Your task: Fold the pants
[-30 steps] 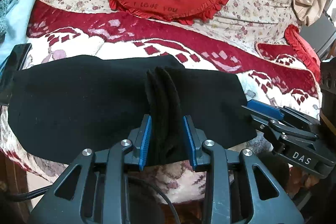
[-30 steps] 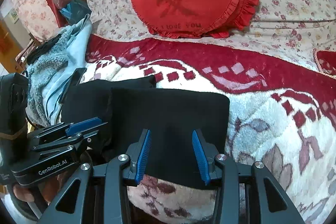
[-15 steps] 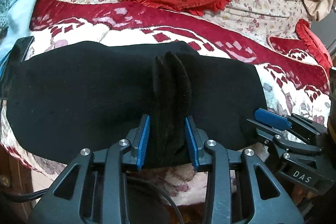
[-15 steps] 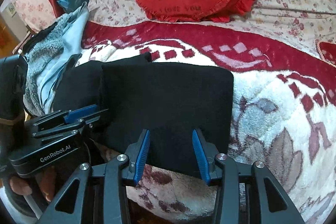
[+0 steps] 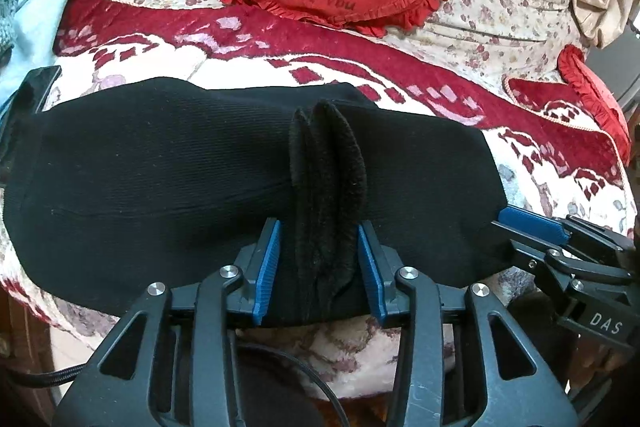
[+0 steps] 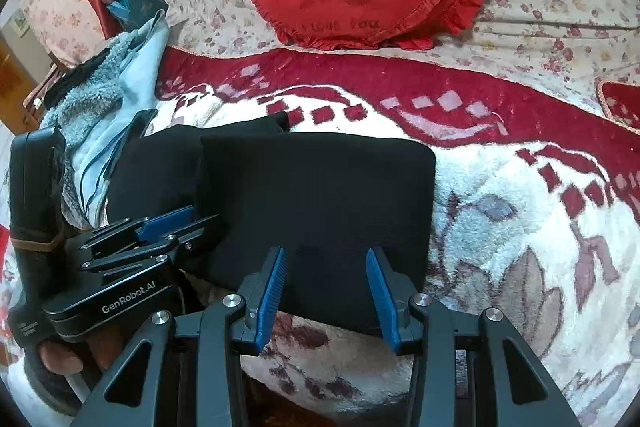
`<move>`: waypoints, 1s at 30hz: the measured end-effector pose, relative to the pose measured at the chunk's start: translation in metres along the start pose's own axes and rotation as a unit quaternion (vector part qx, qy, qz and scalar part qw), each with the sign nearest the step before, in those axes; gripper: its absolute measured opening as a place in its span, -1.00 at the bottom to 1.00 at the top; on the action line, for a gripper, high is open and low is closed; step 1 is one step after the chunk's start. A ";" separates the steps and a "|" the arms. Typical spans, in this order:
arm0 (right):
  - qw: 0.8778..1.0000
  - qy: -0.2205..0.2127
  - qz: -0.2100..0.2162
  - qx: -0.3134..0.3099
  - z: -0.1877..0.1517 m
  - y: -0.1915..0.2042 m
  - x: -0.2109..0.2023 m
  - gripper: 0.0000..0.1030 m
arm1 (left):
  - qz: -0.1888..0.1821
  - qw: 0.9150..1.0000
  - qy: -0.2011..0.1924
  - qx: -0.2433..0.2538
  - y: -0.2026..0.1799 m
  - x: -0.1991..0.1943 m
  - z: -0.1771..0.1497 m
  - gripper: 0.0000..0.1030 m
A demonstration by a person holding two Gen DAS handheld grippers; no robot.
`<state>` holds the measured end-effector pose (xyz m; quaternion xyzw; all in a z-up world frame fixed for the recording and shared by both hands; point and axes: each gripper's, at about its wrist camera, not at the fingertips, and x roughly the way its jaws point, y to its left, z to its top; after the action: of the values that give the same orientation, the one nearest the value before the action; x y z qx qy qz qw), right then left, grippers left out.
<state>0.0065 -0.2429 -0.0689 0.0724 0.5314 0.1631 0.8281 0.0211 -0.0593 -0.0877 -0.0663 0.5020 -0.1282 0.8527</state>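
Two grippers: left gripper (image 5: pixel 318 267) letting go of the pants (image 5: pixel 160 187) bunch, jaws just been opening, fabric between.
Right gripper (image 6: pixel 326 291): open, empty; should smooth the near edge flat.

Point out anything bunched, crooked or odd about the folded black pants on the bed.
One thing stands out: at the near edge of the black pants, a ridge of fabric stands pinched up between the left claw pads, whose jaws have just been opening. The rest lies flat, and the right claw end looks square.
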 end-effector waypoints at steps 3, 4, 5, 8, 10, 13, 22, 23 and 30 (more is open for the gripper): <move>1.000 0.004 0.003 0.005 0.000 -0.003 0.005 -0.22 | -0.003 1.000 -0.006 0.000 0.000 0.001 -0.001 -0.20; 1.000 0.007 0.005 0.005 -0.001 -0.004 0.008 -0.21 | -0.004 1.000 -0.008 0.001 0.000 0.001 -0.001 -0.18; 1.000 0.009 0.006 0.005 -0.001 -0.004 0.011 -0.21 | -0.005 1.000 -0.010 0.002 0.000 0.001 -0.002 -0.16; 1.000 0.008 0.006 0.000 -0.001 -0.002 0.016 -0.21 | -0.010 1.000 -0.016 0.004 0.000 0.001 -0.003 -0.15; 1.000 0.010 0.006 -0.001 0.000 -0.001 0.016 -0.20 | -0.019 1.000 -0.016 -0.001 0.003 -0.001 -0.003 -0.15; 1.000 0.008 0.008 0.002 0.003 0.000 0.014 -0.21 | -0.030 0.999 -0.013 -0.015 0.010 -0.005 -0.003 -0.15; 0.999 -0.024 0.018 -0.037 0.032 0.036 0.016 -0.21 | 0.001 0.999 -0.019 -0.048 0.043 -0.027 -0.011 -0.15; 0.999 -0.027 0.019 -0.040 0.036 0.041 0.020 -0.21 | 0.002 0.999 -0.019 -0.051 0.046 -0.027 -0.012 -0.15; 0.995 -0.008 -0.032 -0.097 0.048 0.071 0.061 -0.21 | -0.001 0.998 -0.019 -0.061 0.053 -0.027 -0.012 -0.15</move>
<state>0.0597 -0.1526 -0.0793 -0.0240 0.5084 0.1861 0.8404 0.0057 -0.0004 -0.0838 -0.1214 0.4923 -0.0971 0.8564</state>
